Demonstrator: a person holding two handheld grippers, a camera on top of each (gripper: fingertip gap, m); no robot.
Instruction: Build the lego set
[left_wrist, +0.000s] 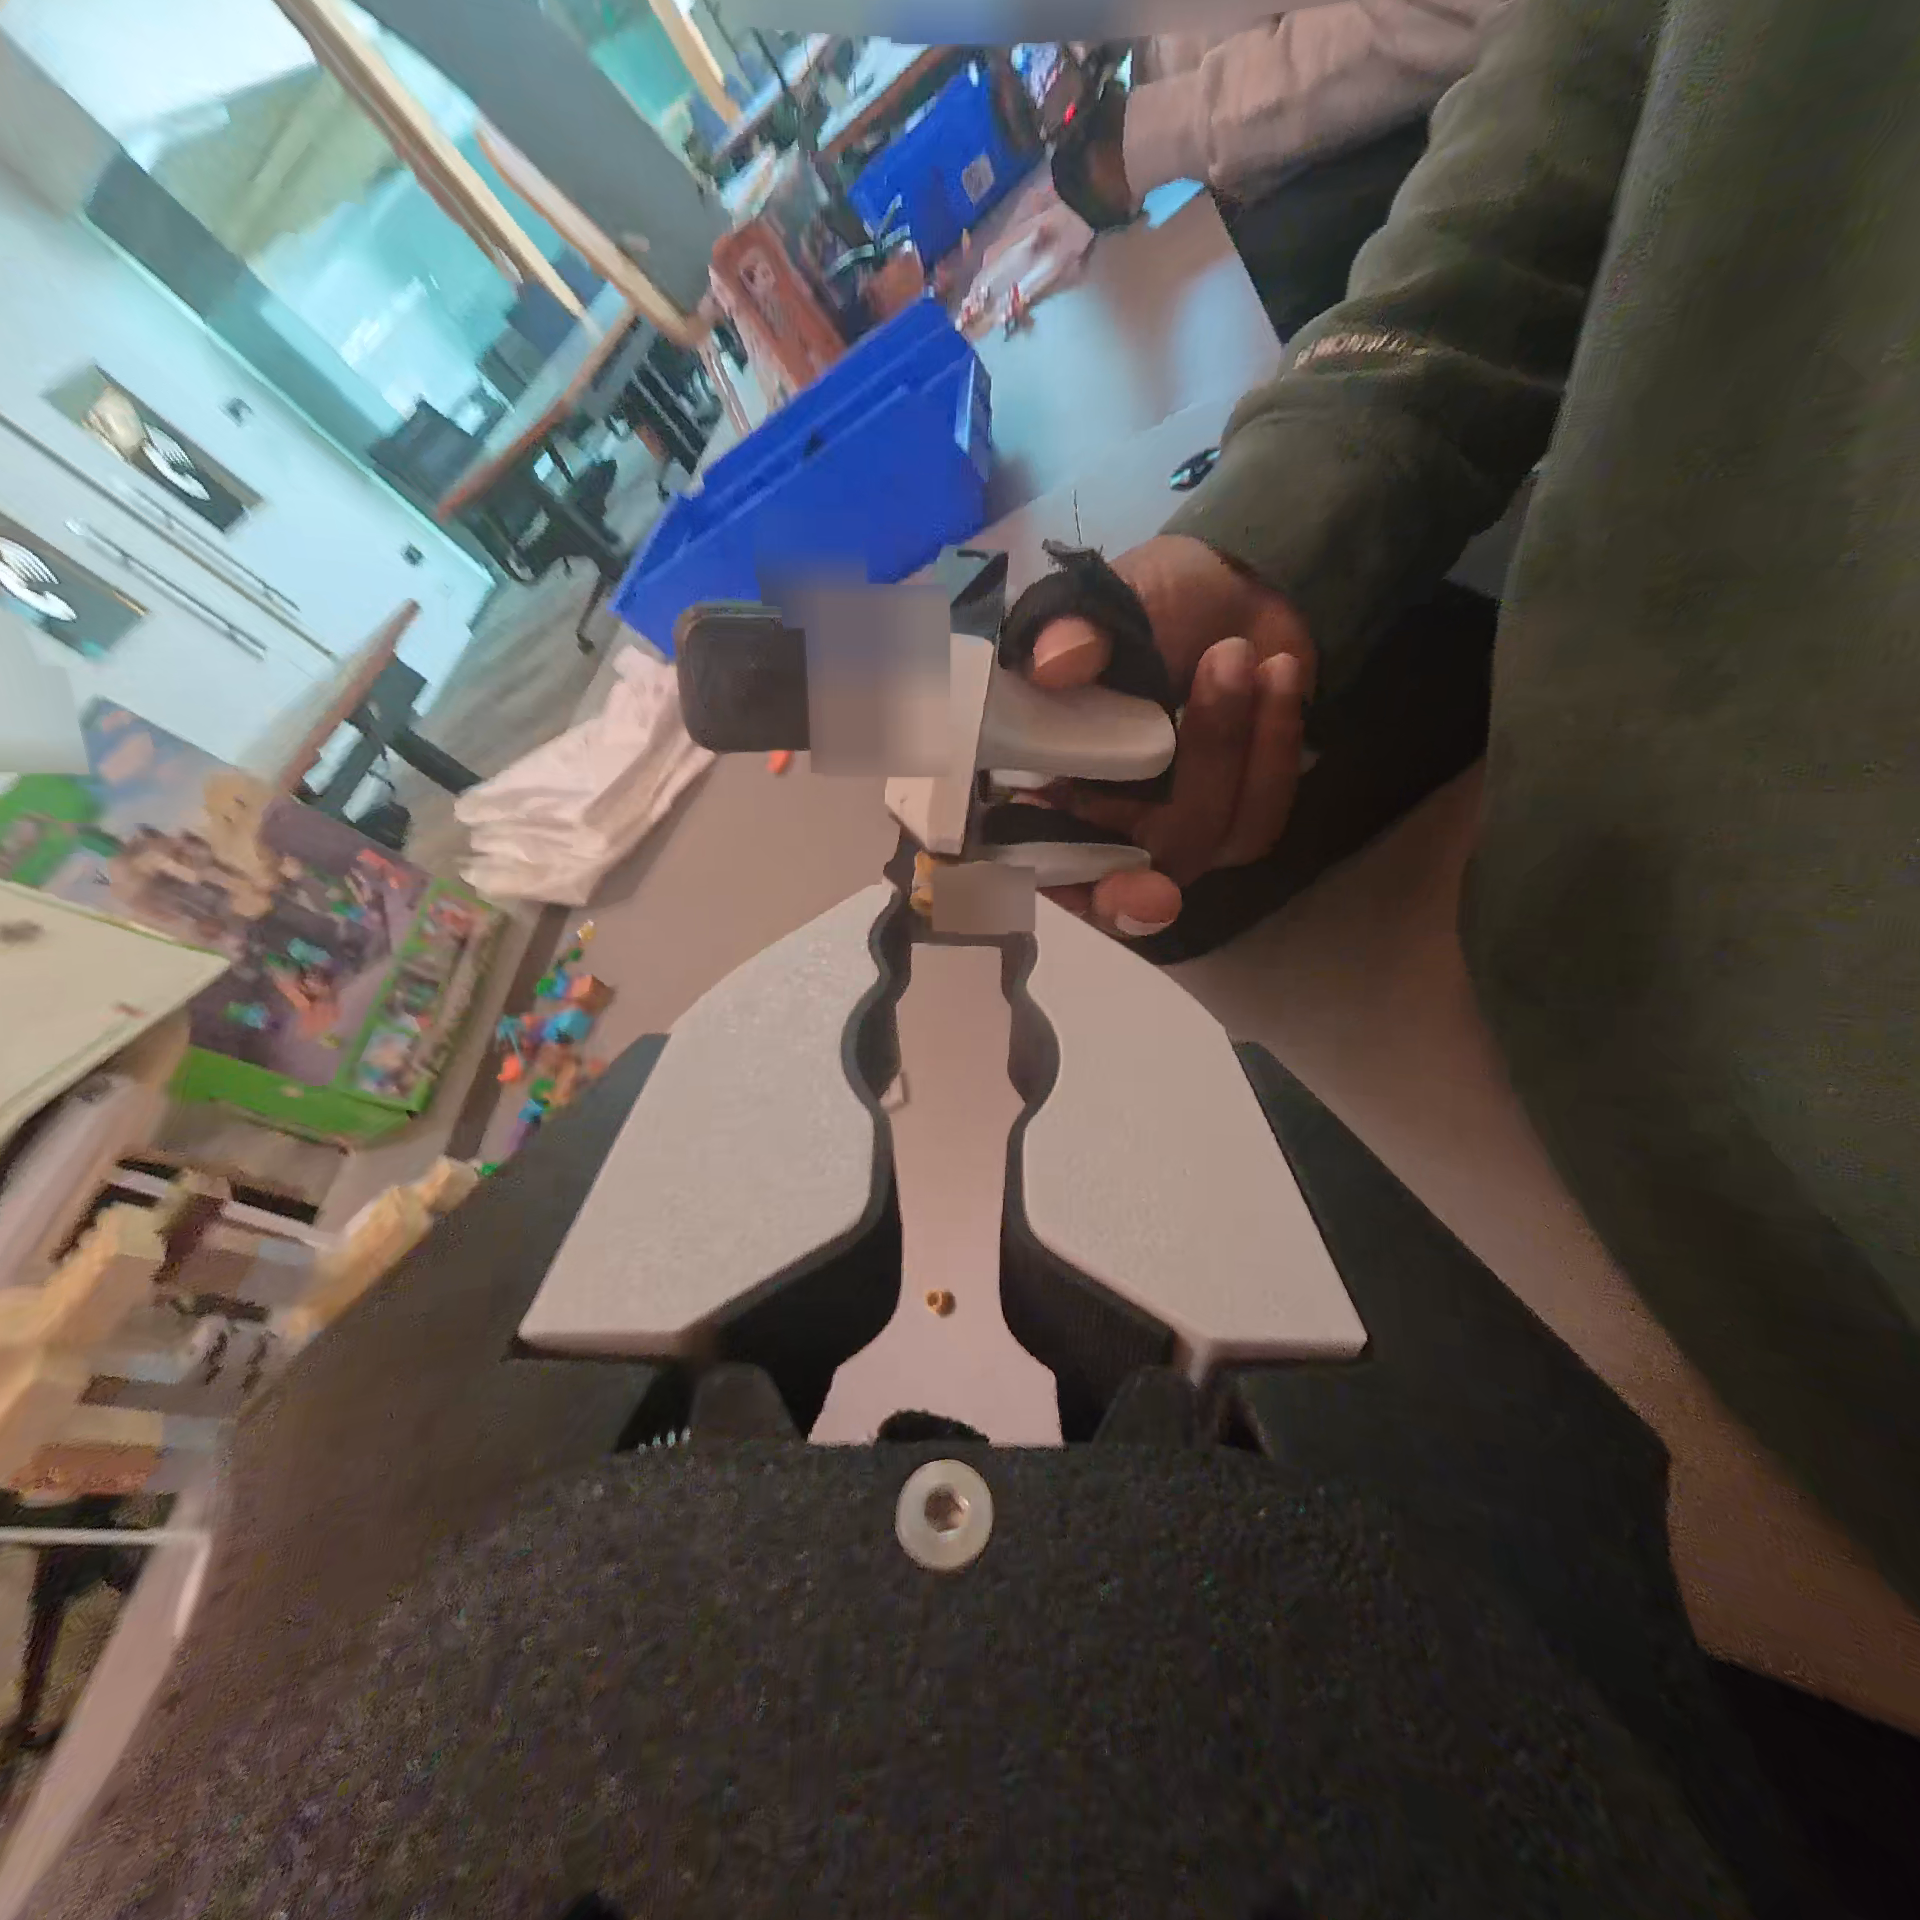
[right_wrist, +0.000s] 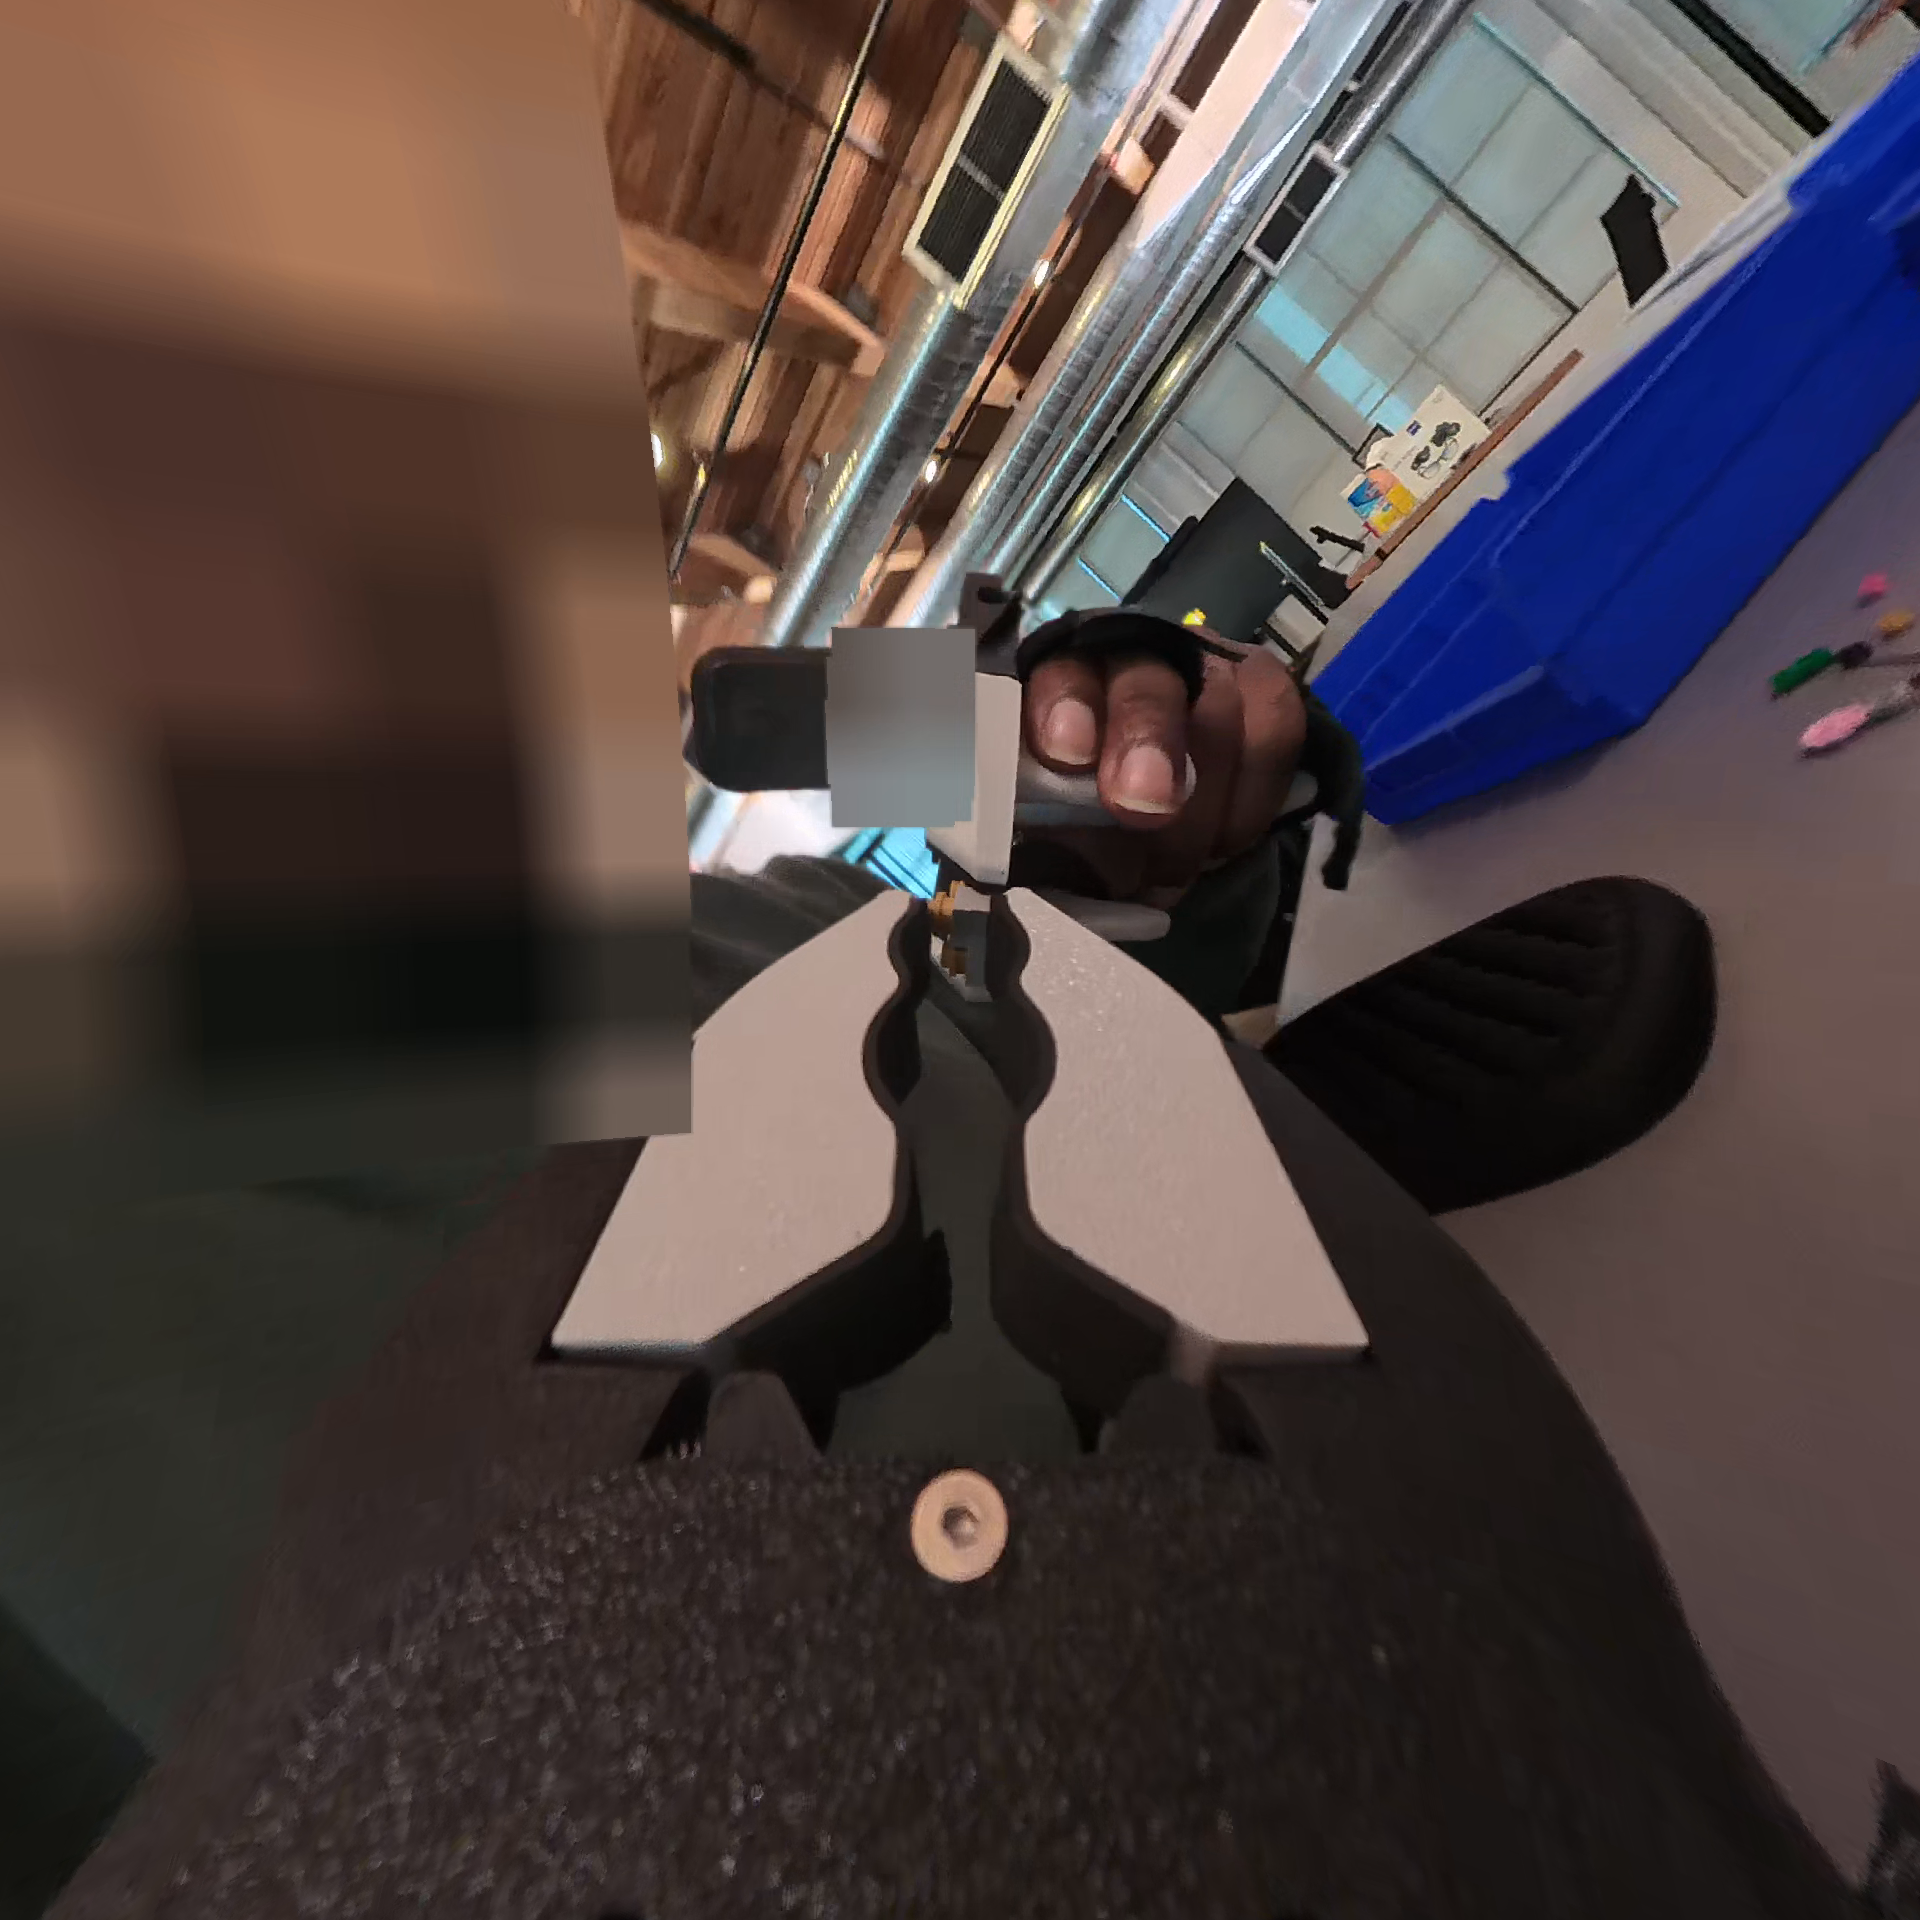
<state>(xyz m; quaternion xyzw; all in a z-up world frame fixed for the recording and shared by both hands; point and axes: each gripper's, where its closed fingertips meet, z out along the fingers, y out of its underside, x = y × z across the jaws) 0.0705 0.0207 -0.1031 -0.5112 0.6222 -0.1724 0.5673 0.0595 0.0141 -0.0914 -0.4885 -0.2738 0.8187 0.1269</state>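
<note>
My two grippers face each other tip to tip above the grey table. My left gripper is closed on a small tan and grey lego assembly. My right gripper is closed on the same small assembly from the opposite side. In each wrist view the other gripper's white body and the hand holding it sit just beyond the tips. Most of the assembly is hidden by the fingers.
Blue bins stand on the table. Loose coloured bricks lie beside a lego box. White bags are stacked nearby. A black chair seat is close. Another person's arm is at the far end. Only a small space, under 4 cm, lies between the two pairs of fingers.
</note>
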